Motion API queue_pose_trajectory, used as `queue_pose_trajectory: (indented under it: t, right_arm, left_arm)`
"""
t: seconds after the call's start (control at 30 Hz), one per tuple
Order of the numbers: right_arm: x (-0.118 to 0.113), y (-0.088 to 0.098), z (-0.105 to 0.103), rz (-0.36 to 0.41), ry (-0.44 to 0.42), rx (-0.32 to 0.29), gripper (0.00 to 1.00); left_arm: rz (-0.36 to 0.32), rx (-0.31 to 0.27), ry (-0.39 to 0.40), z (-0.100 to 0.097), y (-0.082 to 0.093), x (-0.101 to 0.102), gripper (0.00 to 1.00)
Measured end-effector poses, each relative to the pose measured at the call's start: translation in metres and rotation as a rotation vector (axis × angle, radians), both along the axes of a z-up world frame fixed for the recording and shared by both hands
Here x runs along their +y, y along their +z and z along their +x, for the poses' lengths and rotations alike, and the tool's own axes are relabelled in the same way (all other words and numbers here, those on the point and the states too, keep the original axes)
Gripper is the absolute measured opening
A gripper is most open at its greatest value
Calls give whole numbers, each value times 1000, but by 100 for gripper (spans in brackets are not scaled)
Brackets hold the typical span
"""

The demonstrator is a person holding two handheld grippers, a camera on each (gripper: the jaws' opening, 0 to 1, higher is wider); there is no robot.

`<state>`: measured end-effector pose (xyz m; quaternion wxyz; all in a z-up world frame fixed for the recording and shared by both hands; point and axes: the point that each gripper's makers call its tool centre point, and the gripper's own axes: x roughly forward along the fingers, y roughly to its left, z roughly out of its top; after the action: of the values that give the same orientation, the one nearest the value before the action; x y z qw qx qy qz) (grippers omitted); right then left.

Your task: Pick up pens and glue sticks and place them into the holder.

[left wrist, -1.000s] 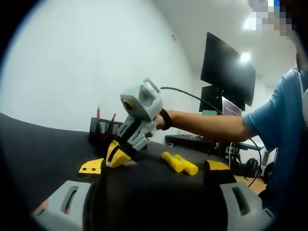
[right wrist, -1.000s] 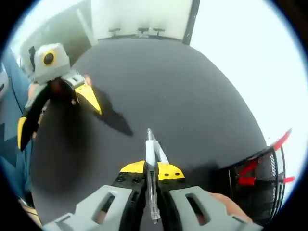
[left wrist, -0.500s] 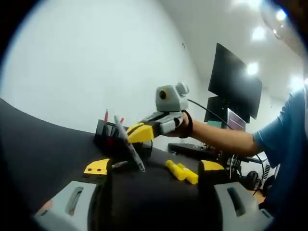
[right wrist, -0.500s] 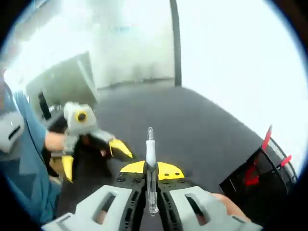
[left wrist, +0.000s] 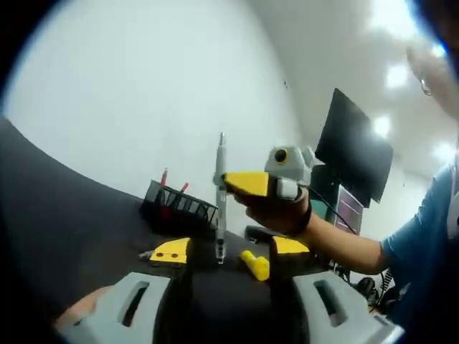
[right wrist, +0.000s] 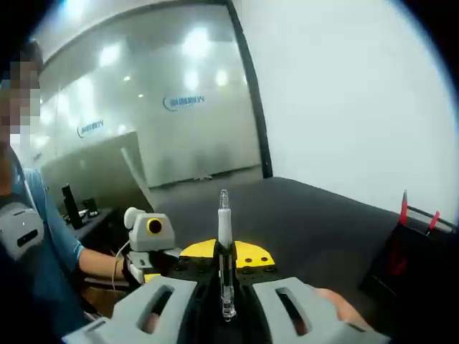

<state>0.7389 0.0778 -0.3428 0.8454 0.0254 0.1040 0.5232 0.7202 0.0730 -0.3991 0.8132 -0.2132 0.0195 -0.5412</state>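
Since a second ago the right tongs [left wrist: 247, 183] have lifted a pen [left wrist: 219, 197] off the dark desk [left wrist: 86, 229] and swung it from slanted to upright; in the left gripper view it now stands at centre frame, its lower tip above the desk. In the right gripper view the right tongs [right wrist: 225, 255] are clamped tight on the same pen [right wrist: 224, 236], which runs straight up between the yellow tips.

The black mesh holder [left wrist: 179, 208], left of centre, already carries red-capped pens [left wrist: 164, 177]. The pen in hand has yet to go in, and a yellow glue stick [left wrist: 255, 263] lies on the desk at lower centre, still to be collected.

The left tongs [left wrist: 229, 251] stand wide open and empty at the bottom of their view; in the right gripper view they sit low at lower left [right wrist: 150, 269].

Dark monitors [left wrist: 353, 147] fill the right background. Nothing stands between pen and holder [right wrist: 419, 251].
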Motion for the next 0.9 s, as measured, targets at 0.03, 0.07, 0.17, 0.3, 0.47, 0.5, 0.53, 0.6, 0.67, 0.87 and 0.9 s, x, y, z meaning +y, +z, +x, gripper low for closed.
queue_pose_trajectory:
  t: [0.03, 0.07, 0.17, 0.3, 0.47, 0.5, 0.53, 0.6, 0.67, 0.87, 0.9]
  right_arm:
    - [1, 2, -3, 5, 2, -4, 5]
    - [2, 3, -5, 10, 2, -5, 5]
    - [6, 3, -11, 23, 6, 1, 5]
    - [11, -1, -15, 25, 2, 3, 5]
    - [14, -4, -19, 48, 5, 16, 5]
    - [16, -5, -21, 54, 14, 20, 5]
    - [17, -6, -22, 53, 15, 21, 5]
    - [18, -9, -23, 50, 16, 22, 5]
    - [19, -11, -24, 48, 14, 21, 5]
    - [18, -9, -18, 58, 17, 20, 5]
    - [18, -9, -18, 60, 17, 18, 5]
  left_arm:
    - [9, -1, -6, -1, -1, -1, 42]
    - [18, 0, -9, -2, -3, -3, 41]
    - [35, -3, -16, -4, -5, -4, 36]
    - [35, -4, -19, -5, -5, -2, 27]
    - [45, -21, -33, -10, -5, -5, 28]
    - [47, -33, -36, -12, -4, -6, 27]
    - [50, -34, -39, -12, -5, -6, 27]
    - [58, -39, -43, -13, -6, -6, 27]
    - [65, -42, -53, -14, -7, -7, 25]
    - [66, -36, -39, -12, -8, -4, 14]
    - [63, -34, -39, -11, -8, -3, 13]
